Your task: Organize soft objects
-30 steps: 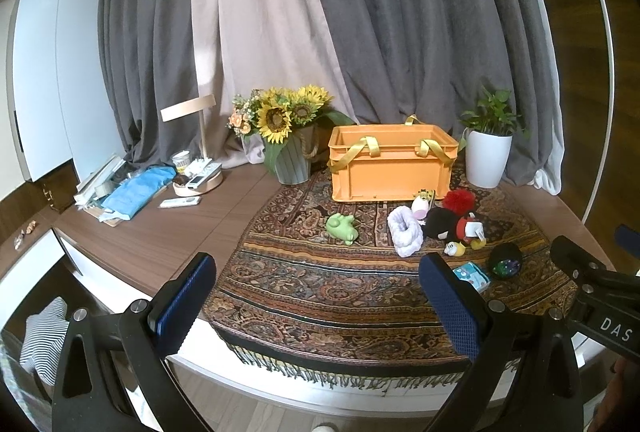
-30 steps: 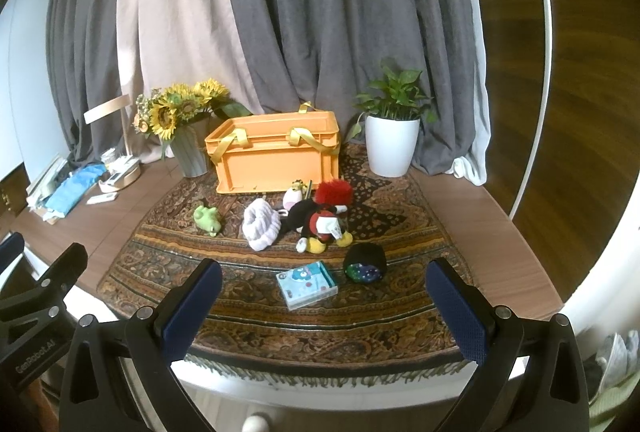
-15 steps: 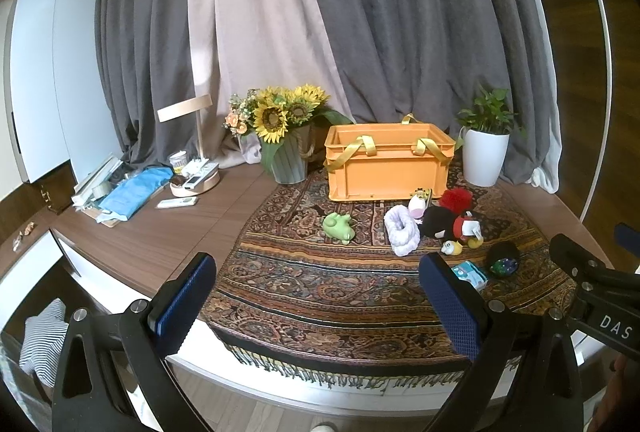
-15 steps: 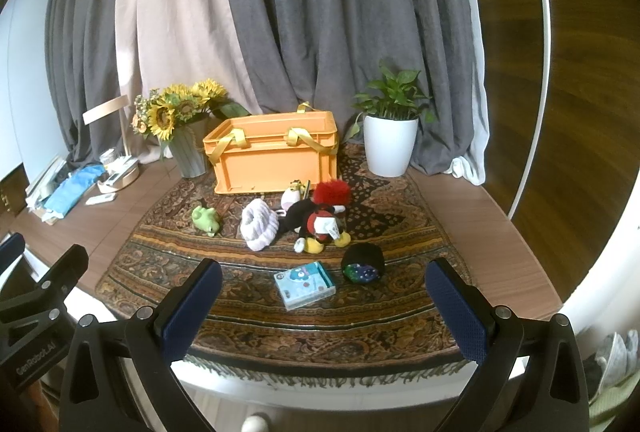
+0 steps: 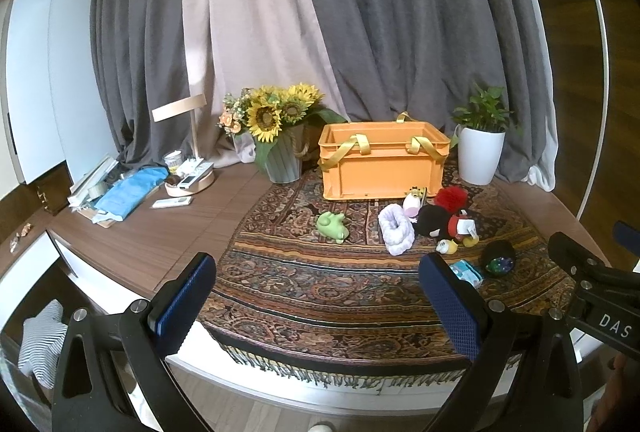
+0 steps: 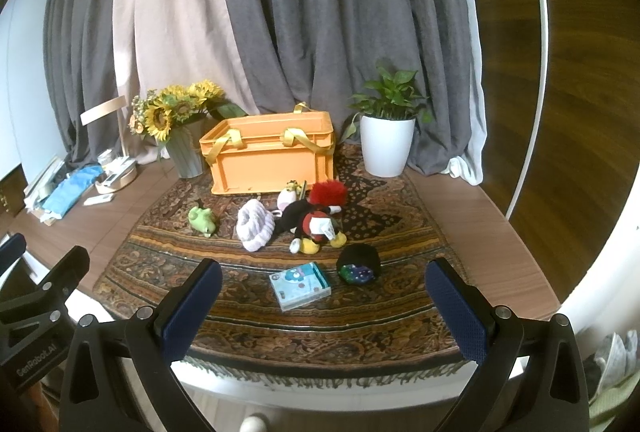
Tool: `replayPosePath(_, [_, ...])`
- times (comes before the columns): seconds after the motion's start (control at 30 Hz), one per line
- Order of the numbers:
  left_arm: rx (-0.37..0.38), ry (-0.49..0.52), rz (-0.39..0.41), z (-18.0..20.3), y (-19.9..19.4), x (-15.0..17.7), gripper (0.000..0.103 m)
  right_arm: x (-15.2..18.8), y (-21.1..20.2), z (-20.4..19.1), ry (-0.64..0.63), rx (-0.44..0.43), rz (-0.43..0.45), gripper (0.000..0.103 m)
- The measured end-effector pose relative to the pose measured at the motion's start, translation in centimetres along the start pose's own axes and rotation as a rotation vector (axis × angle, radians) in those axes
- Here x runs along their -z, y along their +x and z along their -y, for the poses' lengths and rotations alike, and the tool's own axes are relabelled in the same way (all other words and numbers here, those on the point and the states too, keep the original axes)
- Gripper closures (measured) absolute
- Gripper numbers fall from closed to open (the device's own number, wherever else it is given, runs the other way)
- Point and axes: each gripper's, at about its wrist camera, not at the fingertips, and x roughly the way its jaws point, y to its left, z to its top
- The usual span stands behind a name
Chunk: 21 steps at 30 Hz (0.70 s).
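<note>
An orange crate [image 5: 383,163] [image 6: 272,158] with yellow straps stands at the back of a patterned rug [image 5: 320,284] [image 6: 360,316]. In front of it lie a green frog toy [image 5: 332,226] [image 6: 203,220], a white fluffy roll [image 5: 396,234] [image 6: 254,226], a black-and-red plush [image 5: 440,222] [image 6: 312,222], a small pink-white toy [image 5: 412,206] [image 6: 288,197], a dark ball [image 5: 498,258] [image 6: 358,264] and a blue packet [image 5: 466,272] [image 6: 300,285]. My left gripper [image 5: 320,302] and right gripper [image 6: 322,306] are both open and empty, held before the table's front edge.
A sunflower vase [image 5: 280,148] [image 6: 182,148] stands left of the crate, a white potted plant [image 5: 480,152] [image 6: 386,144] right of it. A lamp, remotes and blue cloth [image 5: 132,188] lie at the far left. Curtains hang behind.
Both grippers have drifted slightly; the objects sit a little higher and farther in both views. Nothing on the table has moved.
</note>
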Motion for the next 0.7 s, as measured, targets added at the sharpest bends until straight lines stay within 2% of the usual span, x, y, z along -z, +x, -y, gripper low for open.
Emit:
replayPosePath(0.23, [0.020, 0.012, -0.016, 0.6, 0.5, 0.0, 0.000, 0.3, 0.4, 0.4, -0.004, 0.005, -0.006, 0.000])
replayPosePath(0.47, [0.072, 0.045, -0.060, 2.3, 1.9, 0.4, 0.000, 0.7, 1.9, 1.9, 0.022, 0.000, -0.036, 0.000])
replayPosePath(0.6, [0.140, 0.104, -0.095, 3.9, 3.4, 0.6, 0.000, 0.9, 3.2, 2.8, 0.038, 0.001, -0.060, 0.001])
replayPosePath(0.7, [0.223, 0.148, -0.139, 5.1, 5.2, 0.8, 0.000, 0.8, 4.4, 3.4, 0.054, 0.009, -0.077, 0.001])
